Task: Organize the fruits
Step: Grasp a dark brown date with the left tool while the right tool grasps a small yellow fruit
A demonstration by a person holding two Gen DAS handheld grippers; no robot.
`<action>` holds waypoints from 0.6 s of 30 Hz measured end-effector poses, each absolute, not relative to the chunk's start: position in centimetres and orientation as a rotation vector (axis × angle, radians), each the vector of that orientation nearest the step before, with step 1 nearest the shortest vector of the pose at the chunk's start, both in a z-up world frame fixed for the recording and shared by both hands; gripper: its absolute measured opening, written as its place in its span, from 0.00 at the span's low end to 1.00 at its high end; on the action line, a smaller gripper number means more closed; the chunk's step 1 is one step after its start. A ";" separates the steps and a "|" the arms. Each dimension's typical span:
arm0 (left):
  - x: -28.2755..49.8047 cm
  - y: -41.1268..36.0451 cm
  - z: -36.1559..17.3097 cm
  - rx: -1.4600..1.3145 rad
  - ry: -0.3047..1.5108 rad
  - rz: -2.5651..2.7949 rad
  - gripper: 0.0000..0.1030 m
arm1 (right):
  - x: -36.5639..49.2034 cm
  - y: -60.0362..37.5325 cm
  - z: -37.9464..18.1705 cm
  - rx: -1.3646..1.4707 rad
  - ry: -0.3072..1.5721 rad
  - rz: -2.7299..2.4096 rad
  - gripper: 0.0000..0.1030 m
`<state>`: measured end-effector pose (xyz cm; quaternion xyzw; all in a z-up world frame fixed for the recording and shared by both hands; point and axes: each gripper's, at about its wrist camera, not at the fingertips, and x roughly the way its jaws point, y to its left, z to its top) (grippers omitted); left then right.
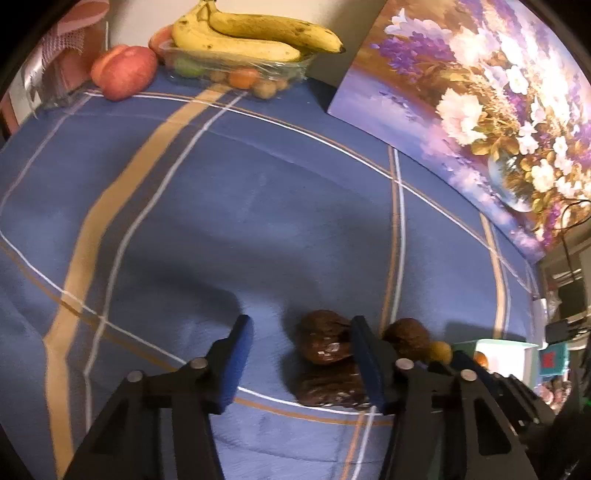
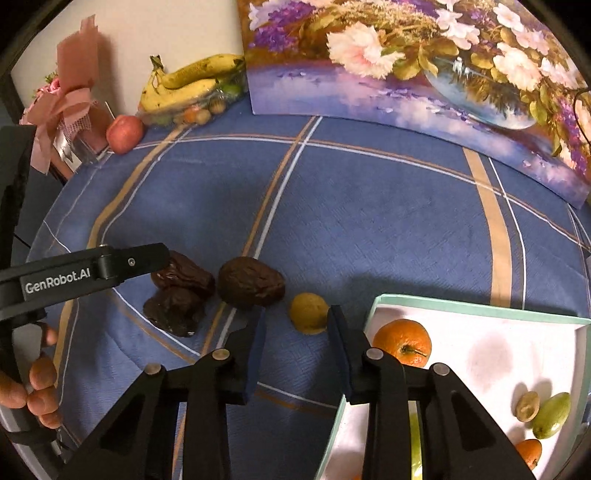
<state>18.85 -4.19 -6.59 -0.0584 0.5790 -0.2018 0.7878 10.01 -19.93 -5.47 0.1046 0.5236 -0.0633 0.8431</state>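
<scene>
Nearest, right gripper (image 2: 297, 345): jaws spread wide, nothing held, small yellow fruit (image 2: 308, 313) just ahead between the fingertips, apart from both pads. To the right, white tray with pale green rim (image 2: 476, 308) holding a mandarin (image 2: 402, 343), a green fruit (image 2: 552, 415), a small tan fruit (image 2: 527, 406) and a second mandarin (image 2: 530, 452). Left gripper (image 1: 301, 334): jaws wide open, empty, right finger beside a dark wrinkled fruit (image 1: 325, 338), contact not clear. Two more dark fruits (image 2: 251, 282) (image 2: 173, 310) close by on the blue plaid tablecloth (image 2: 369, 221). Farther off, at the table's far edge: red apple (image 2: 124, 133), then clear container (image 1: 236, 74) of small fruits topped with bananas (image 1: 255, 35). Behind, flower painting (image 2: 424, 66) propped upright; pink ribboned bouquet (image 2: 70, 99) at far left.
</scene>
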 end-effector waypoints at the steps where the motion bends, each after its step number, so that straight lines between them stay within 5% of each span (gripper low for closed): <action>1: 18.8 -4.3 -6.6 -0.127 1.246 -0.439 0.52 | 10.0 -20.0 -5.5 0.221 1.104 -0.135 0.32; 18: 19.0 -4.3 -6.5 -0.195 1.263 -0.444 0.49 | 10.3 -19.3 -6.1 0.168 1.112 -0.177 0.25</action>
